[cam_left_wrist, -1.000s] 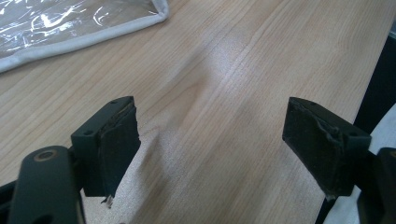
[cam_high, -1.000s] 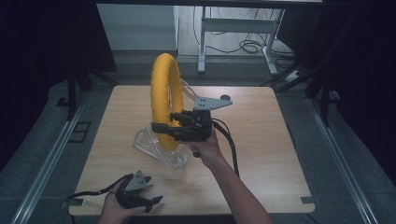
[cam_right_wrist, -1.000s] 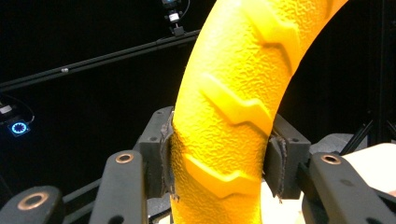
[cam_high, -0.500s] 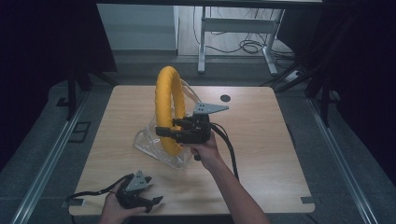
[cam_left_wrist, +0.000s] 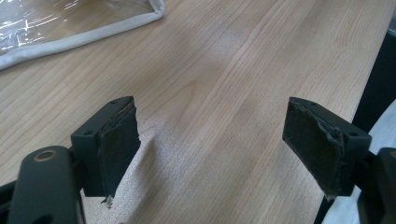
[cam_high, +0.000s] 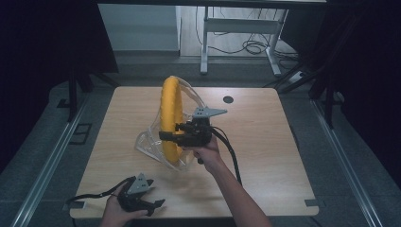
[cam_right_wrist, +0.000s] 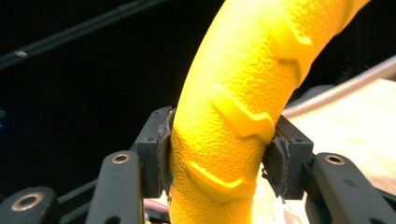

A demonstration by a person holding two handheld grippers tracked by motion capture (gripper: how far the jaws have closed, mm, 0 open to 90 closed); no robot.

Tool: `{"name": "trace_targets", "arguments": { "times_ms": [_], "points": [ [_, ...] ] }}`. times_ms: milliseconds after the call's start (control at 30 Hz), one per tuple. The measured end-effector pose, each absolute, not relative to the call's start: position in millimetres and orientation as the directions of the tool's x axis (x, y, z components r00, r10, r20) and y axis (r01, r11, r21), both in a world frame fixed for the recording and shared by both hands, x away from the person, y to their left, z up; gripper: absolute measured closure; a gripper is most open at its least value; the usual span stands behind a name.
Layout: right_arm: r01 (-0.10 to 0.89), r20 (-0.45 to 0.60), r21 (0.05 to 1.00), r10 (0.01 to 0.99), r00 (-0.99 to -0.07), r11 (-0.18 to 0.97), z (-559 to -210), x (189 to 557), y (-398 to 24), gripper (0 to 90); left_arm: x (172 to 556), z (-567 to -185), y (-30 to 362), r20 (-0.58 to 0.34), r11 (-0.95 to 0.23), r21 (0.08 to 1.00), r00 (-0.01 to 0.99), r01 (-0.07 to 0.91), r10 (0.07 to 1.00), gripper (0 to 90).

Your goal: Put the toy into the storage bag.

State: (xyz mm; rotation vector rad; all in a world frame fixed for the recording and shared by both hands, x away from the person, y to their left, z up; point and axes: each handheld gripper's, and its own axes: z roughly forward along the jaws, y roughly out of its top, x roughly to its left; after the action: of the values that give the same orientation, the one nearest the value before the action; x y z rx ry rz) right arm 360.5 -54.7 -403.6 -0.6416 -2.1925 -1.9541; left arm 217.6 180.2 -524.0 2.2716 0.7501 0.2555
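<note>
The right tool grips the yellow ring low on its rim and holds it upright, on edge, inside the mouth of a clear bag that lies on the surface. The right gripper view shows both pads against the ring, one on each flank. Its jaws have just been opening a little, with the ring between them and the pads still touching it. Holding the ring on edge likely lets it slide down through the bag's narrow opening, and a low grip keeps the hand clear of the plastic above.

The left tool rests at the near left corner of the surface, well apart from the ring. Its jaws stand wide open with nothing between them, as the left gripper view shows over bare wood, with the bag's piped edge at the top of that view. It seems to wait for its turn, perhaps to steady or close the bag.

Against the picture from a second ago, the ring and the right tool sit lower, the ring's bottom deeper in the bag. The left hand has not moved.
</note>
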Motion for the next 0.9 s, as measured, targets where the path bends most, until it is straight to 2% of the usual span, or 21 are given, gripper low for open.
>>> {"name": "trace_targets", "arguments": {
  "times_ms": [167, 300, 400, 600, 900],
  "points": [
    [0.412, 0.386, 0.91, 0.256, -0.886, 0.054, -404.3, 365.5, -57.3, 47.4, 217.6, -524.0, 180.2, -0.033, -0.572, 0.691, 0.81, 0.441, 0.585, 18.4],
    [0.353, 0.318, 0.933, 0.302, -0.899, 0.067, -401.0, 361.2, -57.5, 44.7, 217.5, -524.5, 179.7, -0.038, -0.572, 0.69, 0.811, 0.444, 0.584, 18.4],
    [0.357, 0.322, 0.932, 0.31, -0.894, 0.062, -400.9, 359.8, -58.1, 44.4, 217.5, -524.3, 179.9, -0.036, -0.572, 0.69, 0.81, 0.444, 0.585, 18.3],
    [0.336, 0.299, 0.94, 0.344, -0.89, 0.051, -398.6, 355.4, -59.0, 35.9, 217.7, -524.5, 179.8, -0.035, -0.572, 0.689, 0.809, 0.445, 0.587, 18.1],
    [0.317, 0.273, 0.946, 0.364, -0.89, 0.065, -393.6, 349.2, -67.7, 31.5, 217.3, -524.1, 180.0, -0.035, -0.57, 0.69, 0.808, 0.445, 0.588, 18.0]
  ]
}}
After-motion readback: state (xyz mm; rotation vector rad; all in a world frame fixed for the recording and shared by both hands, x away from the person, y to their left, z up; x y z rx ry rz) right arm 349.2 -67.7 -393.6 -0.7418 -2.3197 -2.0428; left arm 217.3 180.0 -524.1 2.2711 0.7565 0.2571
